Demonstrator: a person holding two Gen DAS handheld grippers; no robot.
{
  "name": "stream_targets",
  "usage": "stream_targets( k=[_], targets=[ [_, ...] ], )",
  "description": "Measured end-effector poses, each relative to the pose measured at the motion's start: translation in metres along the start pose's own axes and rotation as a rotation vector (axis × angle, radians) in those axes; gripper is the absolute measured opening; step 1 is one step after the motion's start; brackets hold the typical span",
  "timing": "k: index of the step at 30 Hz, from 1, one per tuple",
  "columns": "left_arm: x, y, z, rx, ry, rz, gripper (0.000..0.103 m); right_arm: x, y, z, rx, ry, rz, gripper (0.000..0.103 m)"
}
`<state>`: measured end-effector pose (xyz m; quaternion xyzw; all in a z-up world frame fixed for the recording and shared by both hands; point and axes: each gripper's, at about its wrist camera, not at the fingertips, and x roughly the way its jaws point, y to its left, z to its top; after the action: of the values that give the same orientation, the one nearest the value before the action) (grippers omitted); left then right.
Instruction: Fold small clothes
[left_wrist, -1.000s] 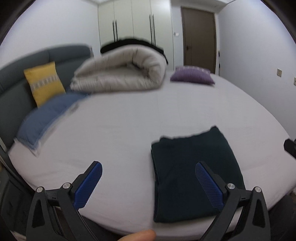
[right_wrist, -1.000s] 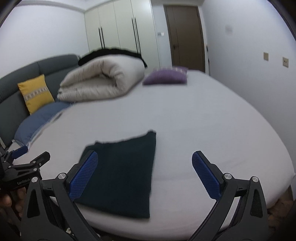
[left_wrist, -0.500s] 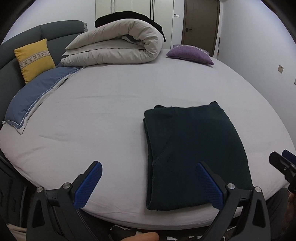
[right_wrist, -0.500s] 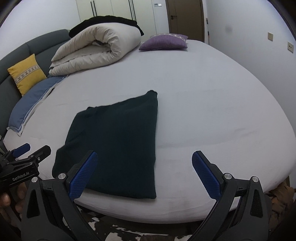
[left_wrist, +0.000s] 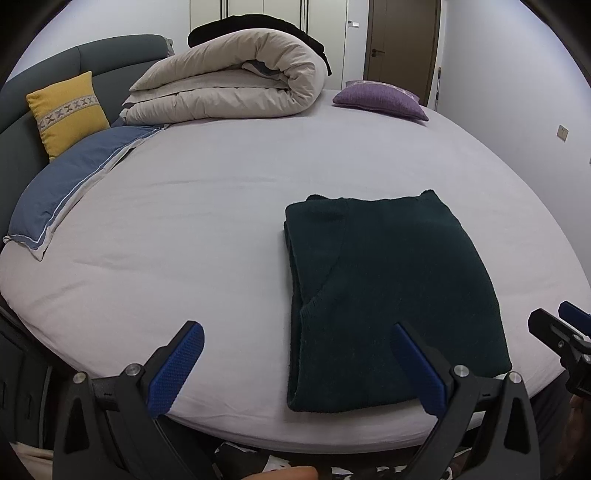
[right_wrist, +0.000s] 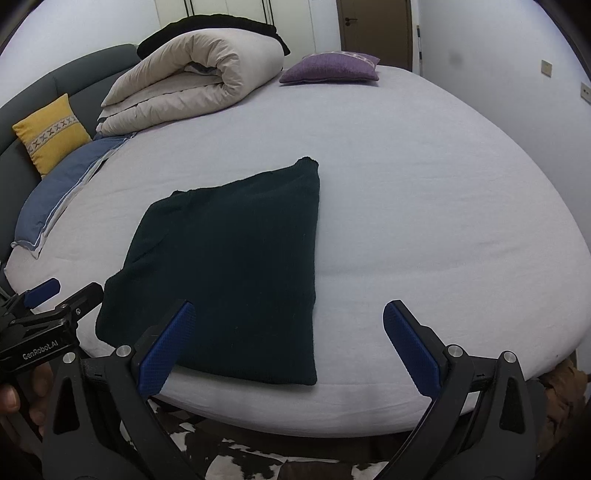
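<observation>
A dark green knitted garment (left_wrist: 391, 288) lies folded into a rectangle near the front edge of the bed; it also shows in the right wrist view (right_wrist: 229, 266). My left gripper (left_wrist: 295, 365) is open and empty, above the bed's front edge, its right finger over the garment's near end. My right gripper (right_wrist: 288, 343) is open and empty, its left finger over the garment's near right corner. The right gripper shows at the right edge of the left wrist view (left_wrist: 565, 332); the left gripper shows at the left in the right wrist view (right_wrist: 48, 314).
The bed (left_wrist: 192, 221) has a pale lilac sheet. At its far side lie a rolled beige duvet (left_wrist: 229, 88), a purple cushion (left_wrist: 380, 99), a blue pillow (left_wrist: 74, 184) and a yellow cushion (left_wrist: 66, 110) against a grey headboard. A wardrobe and brown door stand behind.
Both grippers have tilted downward and moved slightly higher, so the garment and bed front sit more fully in view. The garment has not moved. Both grippers stay open.
</observation>
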<state>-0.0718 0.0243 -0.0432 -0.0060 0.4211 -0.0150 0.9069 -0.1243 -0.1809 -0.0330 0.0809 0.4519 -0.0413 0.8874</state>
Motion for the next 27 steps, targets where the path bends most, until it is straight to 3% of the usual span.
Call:
stream_targets(
  k=[27],
  targets=[
    [0.006,0.002,-0.005,-0.001,0.008,0.002,0.103,0.005,0.011,-0.001,-0.001,0.013,0.003,0.103]
  ],
)
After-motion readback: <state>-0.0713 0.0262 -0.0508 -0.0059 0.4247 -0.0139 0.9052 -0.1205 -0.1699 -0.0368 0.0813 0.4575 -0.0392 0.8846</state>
